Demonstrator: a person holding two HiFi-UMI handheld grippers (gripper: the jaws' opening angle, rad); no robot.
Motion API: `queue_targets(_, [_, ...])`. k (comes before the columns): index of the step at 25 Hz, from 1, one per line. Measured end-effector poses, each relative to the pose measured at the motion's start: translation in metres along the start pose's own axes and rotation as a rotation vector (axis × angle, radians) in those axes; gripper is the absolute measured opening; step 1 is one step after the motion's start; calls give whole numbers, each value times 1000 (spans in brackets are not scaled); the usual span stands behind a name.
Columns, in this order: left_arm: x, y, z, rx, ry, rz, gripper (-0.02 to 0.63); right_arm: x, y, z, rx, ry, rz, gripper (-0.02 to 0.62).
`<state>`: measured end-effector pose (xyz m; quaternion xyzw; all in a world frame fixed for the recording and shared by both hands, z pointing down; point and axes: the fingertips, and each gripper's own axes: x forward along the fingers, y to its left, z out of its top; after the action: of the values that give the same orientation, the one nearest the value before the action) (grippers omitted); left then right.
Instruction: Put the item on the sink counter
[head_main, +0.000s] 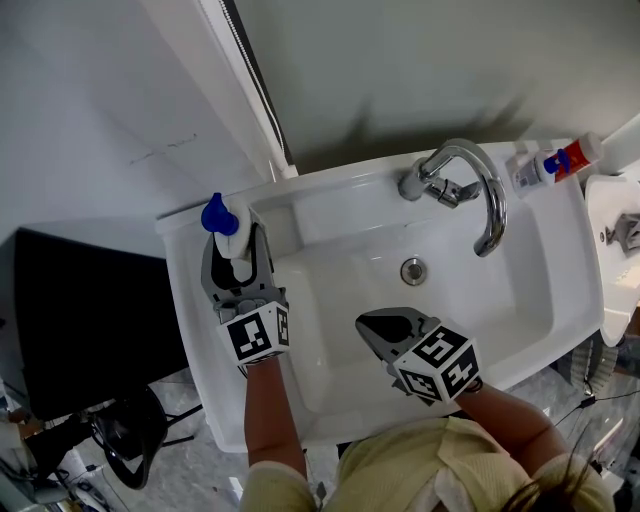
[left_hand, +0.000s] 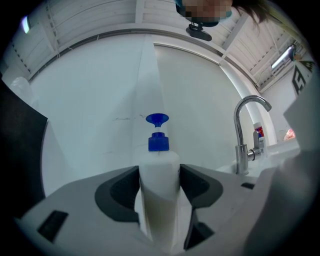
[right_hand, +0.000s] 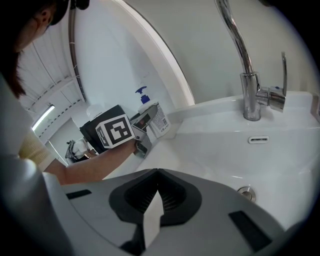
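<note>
A white pump bottle (head_main: 236, 241) with a blue pump head is held over the back left corner of the white sink counter (head_main: 200, 345). My left gripper (head_main: 240, 252) is shut on its body. In the left gripper view the bottle (left_hand: 159, 172) stands between the two dark pads (left_hand: 117, 192). From the right gripper view the bottle (right_hand: 158, 120) looks tilted at the counter's rim; I cannot tell whether its base touches. My right gripper (head_main: 374, 326) hovers over the front of the basin, jaws shut (right_hand: 157, 175) on nothing.
A chrome faucet (head_main: 470, 185) arches over the basin, with the drain (head_main: 413, 270) below it. A tube and a small bottle (head_main: 550, 162) lie at the back right corner. A black object (head_main: 80, 320) stands left of the sink. Another white fixture (head_main: 620, 230) is at the right.
</note>
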<state>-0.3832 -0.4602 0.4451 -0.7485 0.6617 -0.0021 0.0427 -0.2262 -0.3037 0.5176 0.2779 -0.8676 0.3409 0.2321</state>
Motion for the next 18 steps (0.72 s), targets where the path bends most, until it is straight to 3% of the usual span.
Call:
queue_targets(9, [-1, 2, -1, -3, 56, 4, 281, -3, 7, 2, -16, -14, 8, 23])
queue_targets(18, [-8, 3, 11, -28, 53, -4, 295, -14, 14, 1, -27, -34, 11, 23])
